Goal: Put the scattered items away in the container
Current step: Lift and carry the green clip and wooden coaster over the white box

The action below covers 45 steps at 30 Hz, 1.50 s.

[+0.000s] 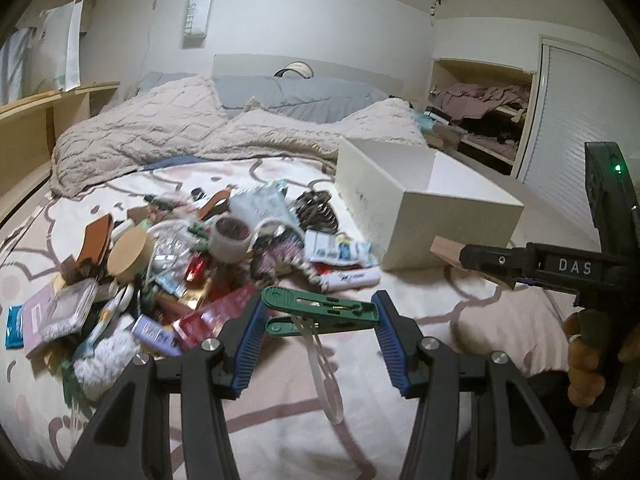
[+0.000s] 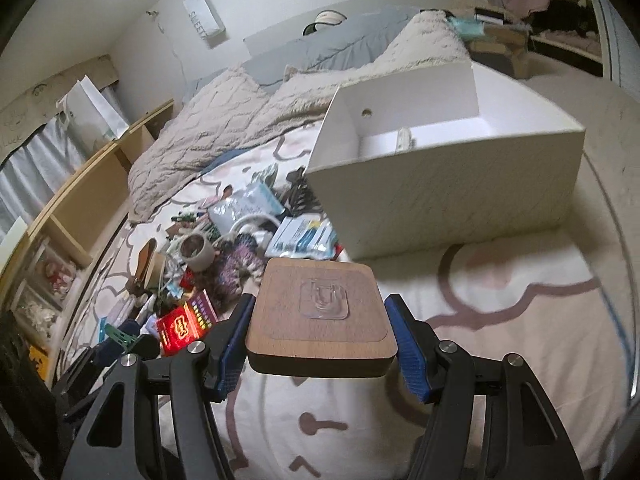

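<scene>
Green clip point(image 1: 320, 310), wooden square point(image 2: 320, 316), white box point(image 2: 440, 184)

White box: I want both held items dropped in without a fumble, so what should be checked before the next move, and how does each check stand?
1. Left gripper shut on the green clip: ok.
2. Right gripper shut on the wooden block: ok.
3. White box open at the top: ok.
4. Room inside the box: ok, only one small item shows.
5. Wooden block over the opening: not ok, short of the near wall.
6. Clip's clear strap free of the pile: ok.
</scene>
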{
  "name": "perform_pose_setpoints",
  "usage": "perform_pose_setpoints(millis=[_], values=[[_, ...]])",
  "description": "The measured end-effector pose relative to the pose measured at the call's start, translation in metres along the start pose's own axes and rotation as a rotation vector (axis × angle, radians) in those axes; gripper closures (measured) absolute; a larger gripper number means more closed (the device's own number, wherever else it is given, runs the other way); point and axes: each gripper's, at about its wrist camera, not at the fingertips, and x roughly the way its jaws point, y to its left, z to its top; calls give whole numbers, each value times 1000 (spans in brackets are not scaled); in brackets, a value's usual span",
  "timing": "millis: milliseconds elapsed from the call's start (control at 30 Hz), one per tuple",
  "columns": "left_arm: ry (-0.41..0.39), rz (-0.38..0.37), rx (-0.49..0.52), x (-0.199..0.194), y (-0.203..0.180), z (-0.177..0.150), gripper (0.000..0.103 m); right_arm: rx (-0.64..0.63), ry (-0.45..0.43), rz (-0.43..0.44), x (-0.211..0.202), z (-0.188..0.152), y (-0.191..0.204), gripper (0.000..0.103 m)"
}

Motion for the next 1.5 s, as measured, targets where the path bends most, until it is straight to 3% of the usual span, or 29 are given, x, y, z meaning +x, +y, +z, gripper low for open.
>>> perform_pose_setpoints(millis=[267, 433, 1000, 1333, 1500], values=[[-45, -37, -1, 0, -16, 26, 50, -26, -47, -16, -25, 30, -12, 38], [-61, -48, -9, 5, -18, 38, 50, 3, -41, 36, -34, 53, -26, 38], [-95, -107, 44, 41, -55, 91, 50, -36, -64, -89, -35, 141, -88, 38], [-75, -121, 63, 67, -79, 99, 50, -108, 52, -154, 10, 165, -110, 38], [-52, -126, 65, 84, -86, 102, 50, -118, 172, -190, 50, 179, -120, 38]])
